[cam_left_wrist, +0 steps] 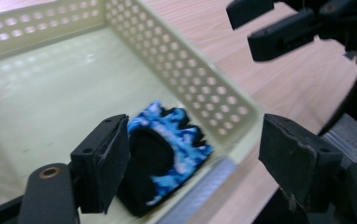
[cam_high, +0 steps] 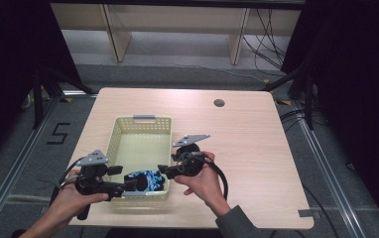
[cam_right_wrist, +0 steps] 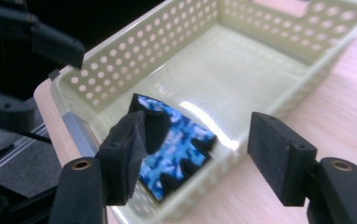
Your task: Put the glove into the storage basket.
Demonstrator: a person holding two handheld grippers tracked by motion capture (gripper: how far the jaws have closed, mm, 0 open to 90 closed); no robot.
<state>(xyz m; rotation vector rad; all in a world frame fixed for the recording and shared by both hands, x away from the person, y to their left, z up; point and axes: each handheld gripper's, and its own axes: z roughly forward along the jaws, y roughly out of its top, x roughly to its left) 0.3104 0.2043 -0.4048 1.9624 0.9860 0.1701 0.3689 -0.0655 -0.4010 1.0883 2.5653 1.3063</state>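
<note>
Counter [cam_high: 257, 148] first: pale wood, carrying a cream perforated basket [cam_high: 140, 121] toward my left side. Inside it, at the near end by the right-hand corner, lies a blue-and-black camouflage glove [cam_high: 147, 179], resting on the basket floor close against the wall.

My left gripper [cam_high: 128, 184] comes in over the near left rim, my right gripper [cam_high: 163, 169] over the right wall, and both sets of fingers stand apart, clamped on nothing. I judge the step in hand to be either a reach for the glove or a release just made; the blur in the left gripper view makes that hard to settle. If a pick is next, one gripper has to dip below the rim, straddle the fabric and close on a raised edge.

The high view gives the layout of both hands. The right gripper view [cam_right_wrist: 190, 154] shows the glove's cut-off finger stubs clearly, and the left gripper view [cam_left_wrist: 186, 154] shows its dark palm patch [cam_left_wrist: 151, 154].
</note>
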